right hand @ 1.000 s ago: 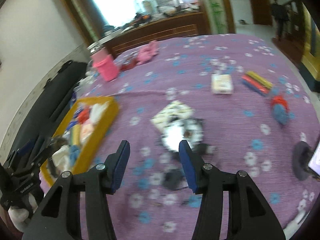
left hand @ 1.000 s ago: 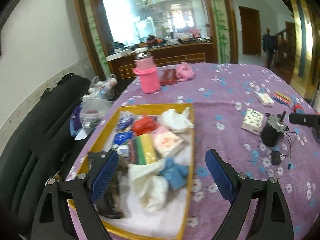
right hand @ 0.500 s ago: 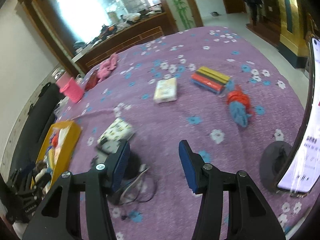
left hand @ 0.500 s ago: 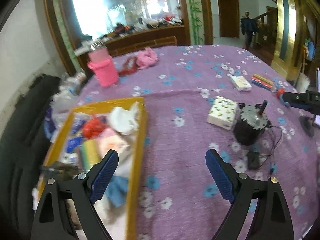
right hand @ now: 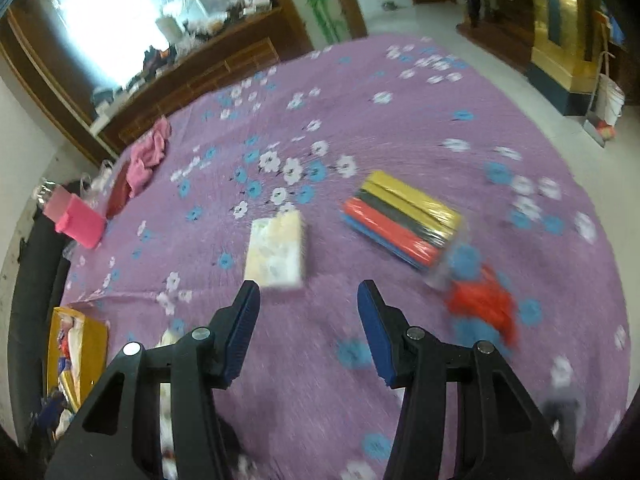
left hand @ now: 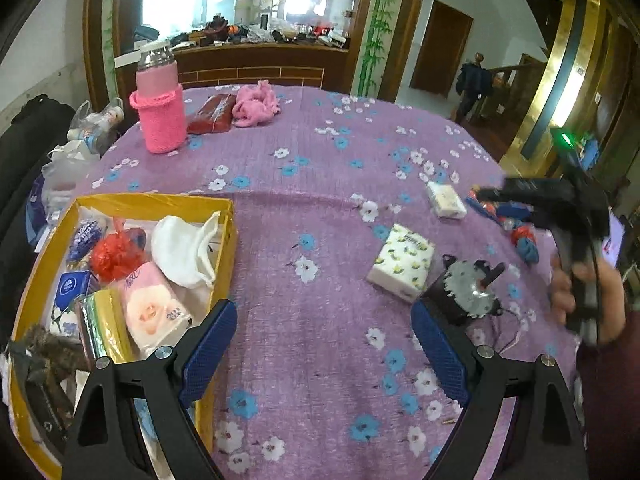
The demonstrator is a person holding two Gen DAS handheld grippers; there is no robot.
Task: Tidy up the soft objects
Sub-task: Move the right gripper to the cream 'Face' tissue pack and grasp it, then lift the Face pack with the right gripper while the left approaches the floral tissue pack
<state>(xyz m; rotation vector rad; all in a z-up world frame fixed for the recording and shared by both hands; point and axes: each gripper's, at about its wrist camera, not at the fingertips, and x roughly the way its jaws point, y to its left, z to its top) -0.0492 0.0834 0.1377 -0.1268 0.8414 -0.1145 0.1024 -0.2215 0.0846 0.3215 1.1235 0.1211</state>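
A yellow box [left hand: 230, 216] at the table's left holds several soft items, among them a white cloth [left hand: 184, 248] and a red pom [left hand: 114, 258]. My left gripper [left hand: 324, 344] is open and empty above the purple cloth, right of the box. A lemon-print tissue pack [left hand: 402, 262] lies ahead of it. My right gripper [right hand: 308, 320] is open and empty, just short of a pale tissue pack [right hand: 276, 252]. A pack of coloured sponges [right hand: 400, 220] and a red-and-blue bundle [right hand: 486, 312] lie to its right. The right gripper also shows in the left wrist view [left hand: 492, 194].
A black motor with wires [left hand: 466, 294] sits by the lemon-print pack. A bottle in a pink sleeve [left hand: 160, 108], a dark red pack [left hand: 212, 114] and a pink cloth [left hand: 256, 104] stand at the table's far side. A black sofa [left hand: 24, 148] runs along the left.
My left gripper has swung right, away from over the box. My right gripper has moved forward past the motor toward the pale tissue pack. Both stay open.
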